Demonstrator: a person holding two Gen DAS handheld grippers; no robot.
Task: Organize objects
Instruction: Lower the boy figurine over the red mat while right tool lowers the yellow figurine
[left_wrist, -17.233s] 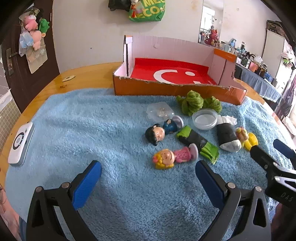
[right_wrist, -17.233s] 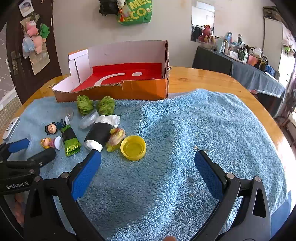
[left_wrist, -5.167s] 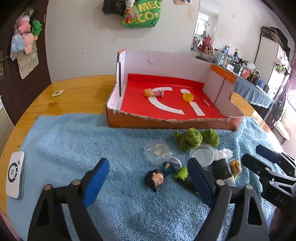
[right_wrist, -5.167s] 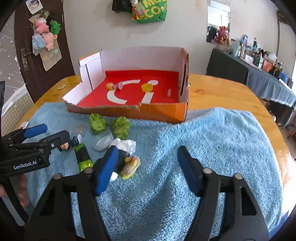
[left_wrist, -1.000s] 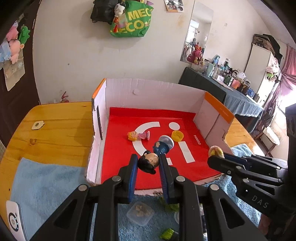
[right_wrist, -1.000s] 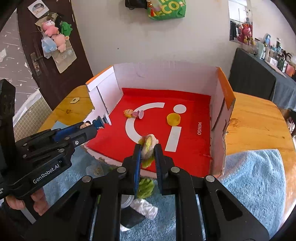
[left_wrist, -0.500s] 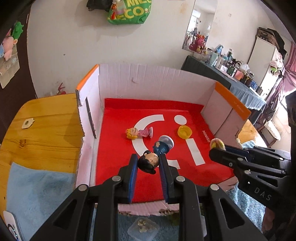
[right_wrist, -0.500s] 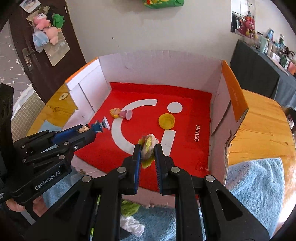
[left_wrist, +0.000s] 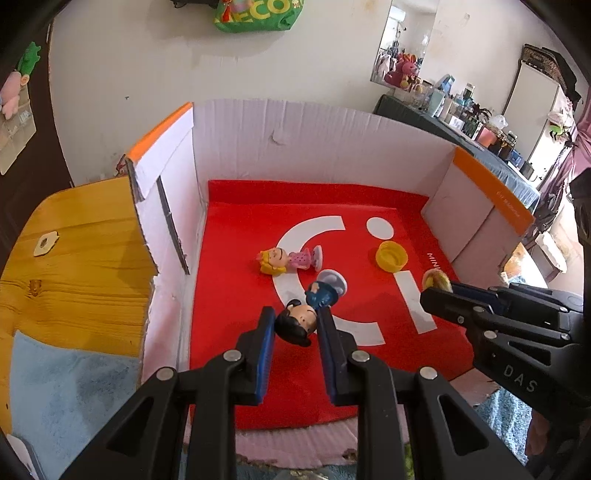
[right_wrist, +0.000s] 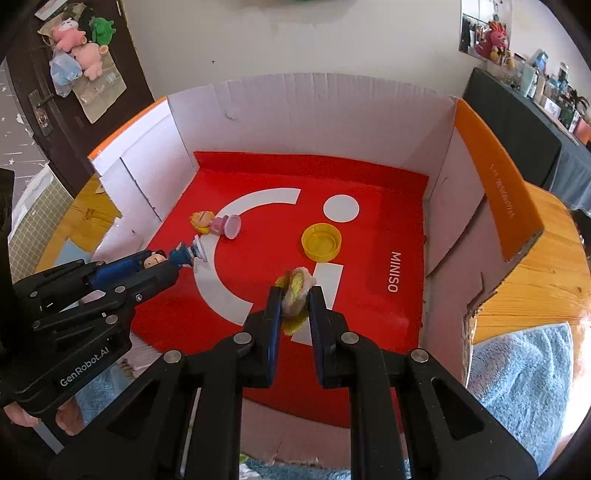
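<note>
Both grippers hang over the open cardboard box (left_wrist: 280, 122) (right_wrist: 306, 103) with the red floor. My left gripper (left_wrist: 295, 319) is shut on the head of a black-haired doll in blue (left_wrist: 297, 323); the right wrist view shows that doll (right_wrist: 173, 258) at the left gripper's tip (right_wrist: 162, 264). My right gripper (right_wrist: 293, 295) is shut on a small yellow-green and pink plush toy (right_wrist: 295, 291), which also peeks past the right gripper's tip (left_wrist: 430, 295) as the plush toy (left_wrist: 436, 278). On the box floor lie a blonde doll in pink (left_wrist: 286, 258) (right_wrist: 214, 223) and a yellow cap (left_wrist: 390, 257) (right_wrist: 320, 242).
The box stands on a wooden table (left_wrist: 70, 266) (right_wrist: 535, 258) partly covered by a blue towel (left_wrist: 70, 387) (right_wrist: 517, 376). Its walls rise at the back and both sides, the front wall is low. A person's fingers (right_wrist: 22, 415) hold the left gripper's handle.
Both grippers have moved forward and down over the box with their toys held; the box floor fills more of each view and the towel items have dropped out of sight.
</note>
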